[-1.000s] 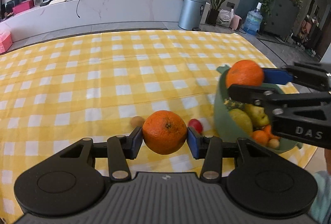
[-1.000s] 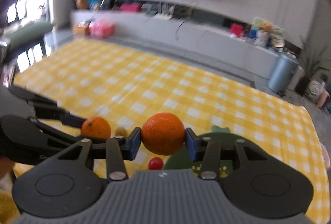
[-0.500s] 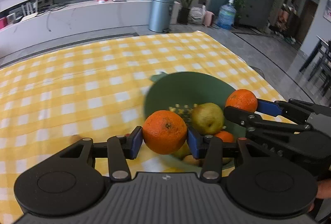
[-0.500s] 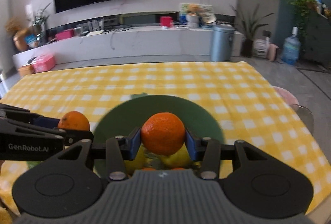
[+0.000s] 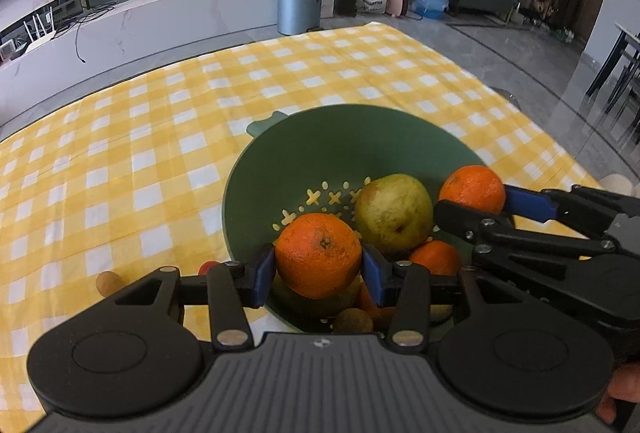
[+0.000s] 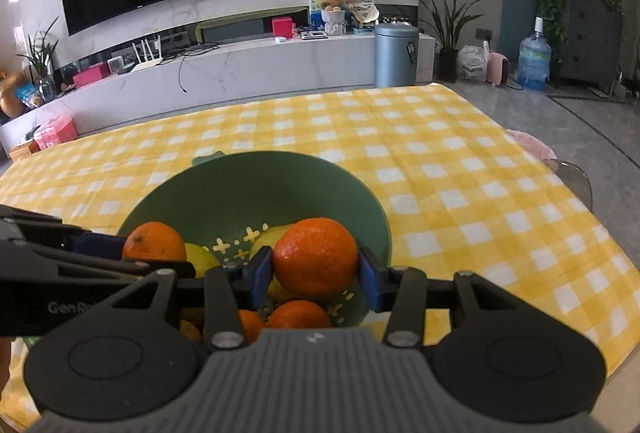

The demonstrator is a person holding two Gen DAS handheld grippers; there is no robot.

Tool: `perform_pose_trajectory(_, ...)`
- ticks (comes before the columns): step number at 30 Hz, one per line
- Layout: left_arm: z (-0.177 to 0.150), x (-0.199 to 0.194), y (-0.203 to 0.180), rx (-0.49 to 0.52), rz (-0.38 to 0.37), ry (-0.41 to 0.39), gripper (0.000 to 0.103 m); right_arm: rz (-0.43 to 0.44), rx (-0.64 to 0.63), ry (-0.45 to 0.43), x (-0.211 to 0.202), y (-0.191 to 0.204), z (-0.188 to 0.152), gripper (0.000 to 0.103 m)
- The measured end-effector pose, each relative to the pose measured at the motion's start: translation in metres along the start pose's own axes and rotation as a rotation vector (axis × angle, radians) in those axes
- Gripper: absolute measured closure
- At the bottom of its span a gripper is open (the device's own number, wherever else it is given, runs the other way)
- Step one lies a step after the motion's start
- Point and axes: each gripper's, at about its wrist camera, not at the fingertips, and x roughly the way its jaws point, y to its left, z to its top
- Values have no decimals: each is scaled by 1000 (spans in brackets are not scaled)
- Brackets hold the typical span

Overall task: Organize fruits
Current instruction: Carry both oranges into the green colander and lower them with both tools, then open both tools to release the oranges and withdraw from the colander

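While both loads hang over the bowl: you are at the drop-off step of sorting the fruit.
Landmark: the green bowl, a perforated colander on the yellow checked cloth.
Left gripper: jaws clamped on an orange, held over the bowl's near rim.
Right gripper: jaws clamped on a second orange, held above the bowl's near-right side.
Already in the bowl: a pear, a smaller orange fruit and more fruit under the grippers.
Next move, as I judge it: lower each orange toward a free spot on the pile, then part the jaws, one hand at a time.
Edges: the two grippers sit close together; mind a knock as you release.
Open room: the bowl's far half is bare, and the cloth beyond it is clear.
Left outside: a small red fruit and a brown one just left of the bowl.
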Motion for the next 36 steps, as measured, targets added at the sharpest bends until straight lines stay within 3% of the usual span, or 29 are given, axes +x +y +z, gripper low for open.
perform_pose_trajectory(6,2,1,-2,24,20,-14,51,4,13,24,6,-1,0,60)
perform_pose_trajectory(12,7,4,5,-21,-11,-22,51,-5,-5,23,4,1,-3,60)
perform_pose_trajectory(18,13,8,1,46,-4,-17,51,14,-3,30,2,1,-4,59)
perform_pose_trajectory(20,13,8,4,52,-22,-21,51,20,1,36,4,-1,-3,59)
perform_pose_trajectory(25,17,7,24,-70,-132,-16,51,33,9,26,3,-2,-4,58)
perform_pose_trajectory(27,18,6,22,-66,-130,-18,51,30,21,-3,-1,-3,-4,43)
perform_pose_trajectory(28,19,7,20,-52,-122,-20,51,38,27,-24,-5,-4,-4,41)
perform_pose_trajectory(31,23,10,13,-12,-89,-15,51,37,27,-29,-6,-4,-4,41)
perform_pose_trajectory(36,29,24,12,-33,-82,26,51,41,13,-15,-3,-2,-4,40)
